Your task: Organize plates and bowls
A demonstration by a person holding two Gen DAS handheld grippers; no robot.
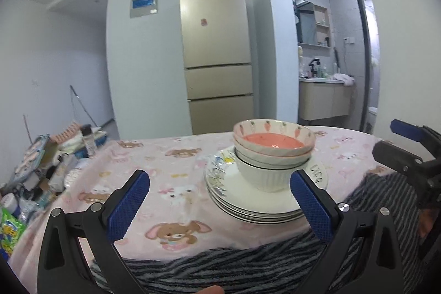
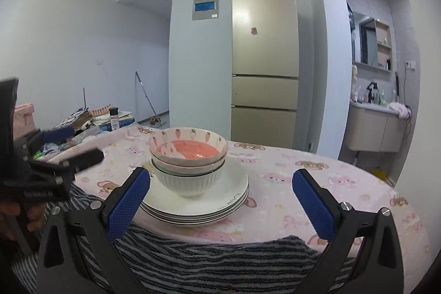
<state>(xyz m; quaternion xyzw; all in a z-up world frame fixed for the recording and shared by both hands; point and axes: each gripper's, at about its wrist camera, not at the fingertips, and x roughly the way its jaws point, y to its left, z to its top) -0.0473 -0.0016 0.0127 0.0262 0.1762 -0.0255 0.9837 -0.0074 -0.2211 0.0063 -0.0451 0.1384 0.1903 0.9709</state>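
pink cartoon tablecloth (image 2: 317, 172) bears stacked bowls (image 2: 188, 156) on plates (image 2: 234, 183): ceramic, heavy, slippery, breakable; lift by the plate rims. left gripper (image 1: 220, 207) and right gripper (image 2: 220, 207) both gape wide, empty.

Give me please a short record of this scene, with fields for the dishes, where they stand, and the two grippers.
surface: table with pink cartoon cloth
plates: stack of white plates, on the cloth
bowls: nested on the top plate; white ribbed bowl lowest, carrot bowl with pink inside on top, at least one more between
left hand-held gripper: open, holds nothing, plates in front and to its right
right hand-held gripper: open, holds nothing, stack in front and to its left
near edge: striped grey cloth
background: fridge
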